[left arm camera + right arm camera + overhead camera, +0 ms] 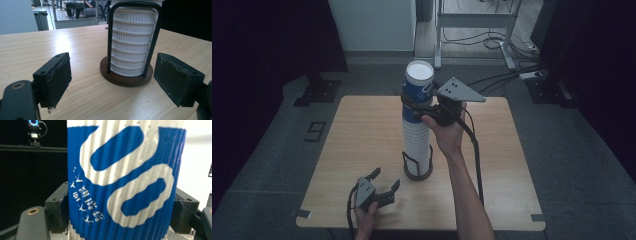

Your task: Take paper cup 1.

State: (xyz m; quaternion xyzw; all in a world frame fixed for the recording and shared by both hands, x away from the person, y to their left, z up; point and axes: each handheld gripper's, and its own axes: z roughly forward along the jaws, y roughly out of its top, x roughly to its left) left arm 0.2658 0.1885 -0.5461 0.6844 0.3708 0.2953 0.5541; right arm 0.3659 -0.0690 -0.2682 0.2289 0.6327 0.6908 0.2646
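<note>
High view, step: your right hand-held gripper [416, 106] is closed around the blue cup [418, 85] at the top of the cup stack [416, 142]. I judge that you are in the step of pulling this top cup off the stack.
High view, place: the stack stands in the wire holder [417, 169] near the middle of the bench [362, 130].
Left gripper view: your left hand-held gripper [112, 77] is wide open and holds nothing. It points at the holder's brown base [126, 78], near but not touching.
Right gripper view: both pads [58, 205] press on the sides of the blue cup [125, 182].
Next move: lift straight up. Probably you should steady the lower cups or the holder with the left one, so only one cup comes away.
</note>
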